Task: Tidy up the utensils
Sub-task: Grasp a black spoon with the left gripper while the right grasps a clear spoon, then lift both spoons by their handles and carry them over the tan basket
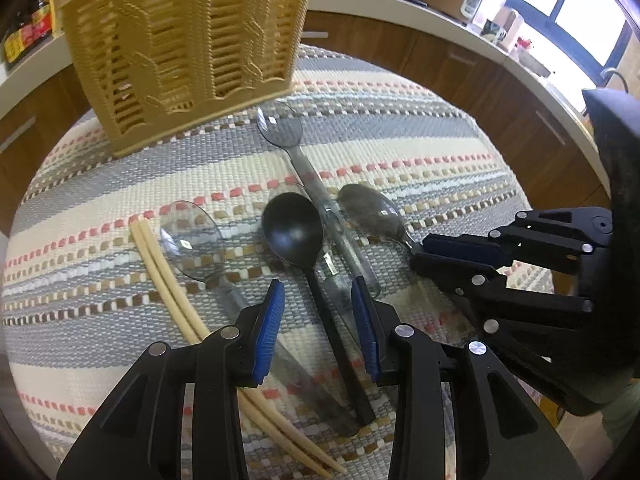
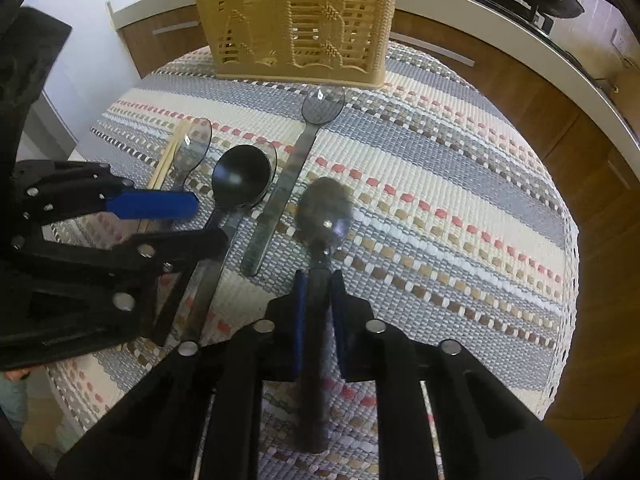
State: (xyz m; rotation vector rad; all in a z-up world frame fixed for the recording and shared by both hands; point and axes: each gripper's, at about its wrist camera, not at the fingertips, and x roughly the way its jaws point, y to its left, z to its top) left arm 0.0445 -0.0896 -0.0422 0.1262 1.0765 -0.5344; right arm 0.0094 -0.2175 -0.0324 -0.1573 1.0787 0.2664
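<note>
In the left wrist view, the left gripper (image 1: pixel 318 304) has its jaws apart around the black spoon (image 1: pixel 294 226) handle on the woven mat (image 1: pixel 440 152); it may pinch a neighbouring clear spoon (image 1: pixel 192 236) too. In the right wrist view, the right gripper (image 2: pixel 319 296) is clamped on the grey spoon (image 2: pixel 326 212) handle near the bowl, so the spoon may tilt when lifted toward the basket (image 2: pixel 296 20).

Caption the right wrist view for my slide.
Right tool shut on a grey spoon's handle, yellow basket beyond.
</note>
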